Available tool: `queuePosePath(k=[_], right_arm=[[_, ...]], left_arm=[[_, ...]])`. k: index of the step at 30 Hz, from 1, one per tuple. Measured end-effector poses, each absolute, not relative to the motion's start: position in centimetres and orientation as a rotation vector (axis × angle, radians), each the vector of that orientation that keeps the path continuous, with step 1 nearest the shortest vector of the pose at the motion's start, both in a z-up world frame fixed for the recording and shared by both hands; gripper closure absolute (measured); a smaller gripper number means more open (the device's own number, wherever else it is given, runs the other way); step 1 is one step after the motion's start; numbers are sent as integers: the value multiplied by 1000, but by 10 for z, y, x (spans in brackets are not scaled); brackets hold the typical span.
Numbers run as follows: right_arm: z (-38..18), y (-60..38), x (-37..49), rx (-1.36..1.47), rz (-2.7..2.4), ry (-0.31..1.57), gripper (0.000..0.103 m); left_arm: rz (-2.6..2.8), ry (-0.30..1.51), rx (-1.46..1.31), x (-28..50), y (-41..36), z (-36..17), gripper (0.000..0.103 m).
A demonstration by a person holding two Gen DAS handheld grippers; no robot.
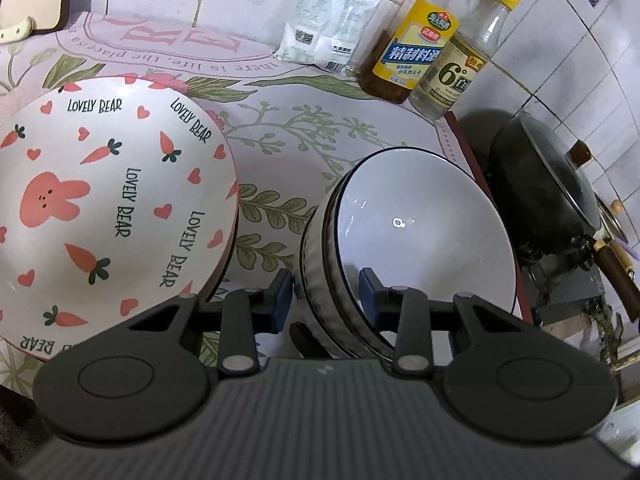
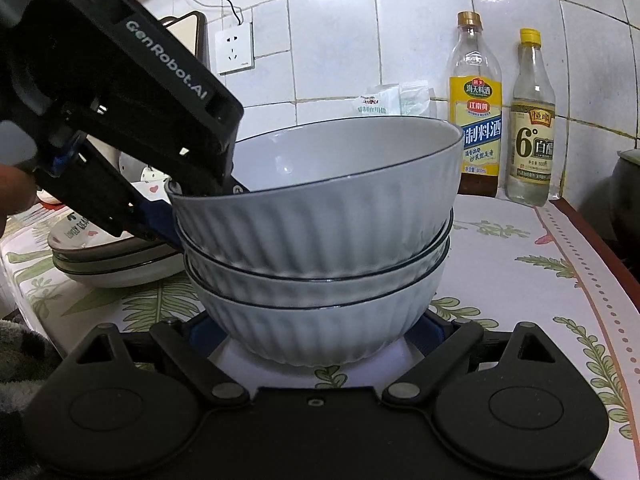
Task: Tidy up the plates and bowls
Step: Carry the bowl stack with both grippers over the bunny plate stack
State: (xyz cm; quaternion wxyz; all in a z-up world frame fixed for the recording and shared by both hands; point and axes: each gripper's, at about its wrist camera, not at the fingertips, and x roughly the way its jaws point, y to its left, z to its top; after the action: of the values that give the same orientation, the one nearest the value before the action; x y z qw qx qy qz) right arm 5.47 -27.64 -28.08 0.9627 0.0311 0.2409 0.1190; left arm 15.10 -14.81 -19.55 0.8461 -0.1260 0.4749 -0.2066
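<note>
I have the left gripper [image 1: 326, 296] astride the rim of the top bowl [image 1: 424, 240], one finger inside and one outside the wall. It looks clamped on that rim, though I cannot confirm pad contact. That bowl sits tilted on the bowl stack [image 2: 320, 276], high at 3 o'clock in the right wrist view, low at 9 o'clock where my left gripper [image 2: 200, 192] bites. The move turns on that tilt: I judge the top bowl must drop level into the one beneath. The right gripper [image 2: 316, 332] is spread wide around the stack's base at the table [image 2: 520, 248], holding nothing. Only the right view shows three nested bowls; only the left shows the Lovely Bear plate [image 1: 108, 208] at 9 o'clock, just beside them.
</note>
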Motion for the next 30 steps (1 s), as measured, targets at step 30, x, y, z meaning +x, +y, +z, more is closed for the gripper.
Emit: queuePosePath(k=[30], right_arm=[[-267,-268,44,37,214,483,8]], left_arm=[[-503,959,-238,138,-135,-180,68]])
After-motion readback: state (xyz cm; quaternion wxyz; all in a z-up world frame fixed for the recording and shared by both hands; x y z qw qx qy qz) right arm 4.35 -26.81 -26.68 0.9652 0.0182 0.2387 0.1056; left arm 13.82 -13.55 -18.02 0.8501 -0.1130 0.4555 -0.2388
